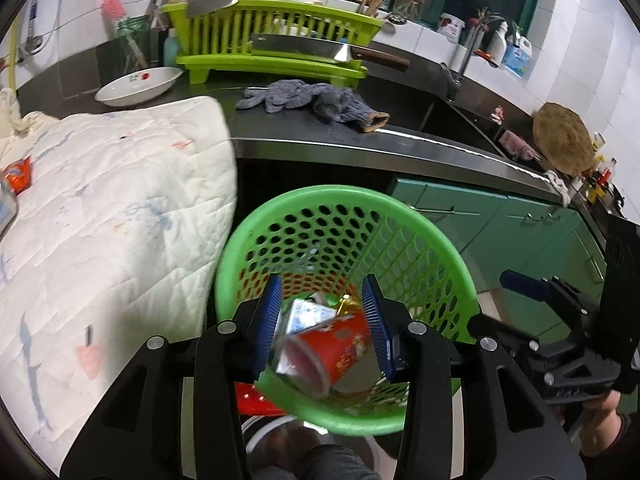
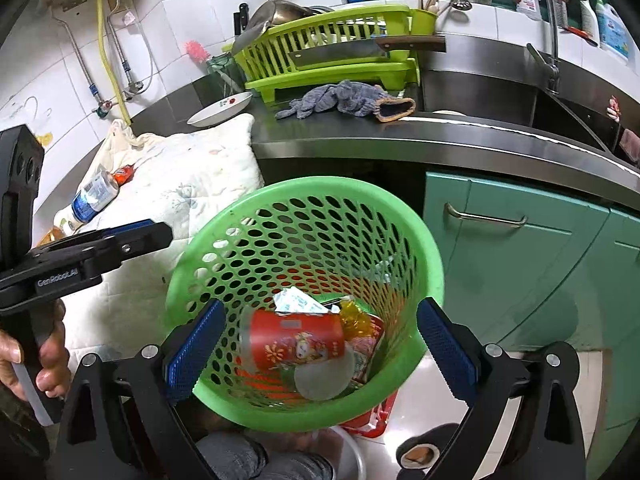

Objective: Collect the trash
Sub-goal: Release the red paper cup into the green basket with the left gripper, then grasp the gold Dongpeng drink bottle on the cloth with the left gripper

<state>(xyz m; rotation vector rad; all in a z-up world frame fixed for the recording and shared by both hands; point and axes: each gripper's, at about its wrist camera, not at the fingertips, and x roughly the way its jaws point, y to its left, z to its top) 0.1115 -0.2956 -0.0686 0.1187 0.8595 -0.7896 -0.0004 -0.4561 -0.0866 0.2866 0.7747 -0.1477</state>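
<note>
A: What was the biggest thing in front of the tongs?

B: The green basket, tilted, its mouth facing both tongs. Beyond and to the left of it lay a white quilt, with the tabletop farther back.

A: And the trash?

B: A red paper cup lay just beyond the left tongs, inside the basket, on its side with its long axis roughly across the gap and its mouth toward the lower left. Paper and wrappers lay under it. The left tongs stood apart, pads clear of the cup, so I judged it released. A bottle remained on the quilt, well off to the left.

A: The right tongs?

B: The right tongs stood wide apart, straddling the basket's near rim, holding nothing.

A: Which was nearer the bottle?

B: The left, I reckoned. Both tongs pointed steeply downward into the basket.
</note>
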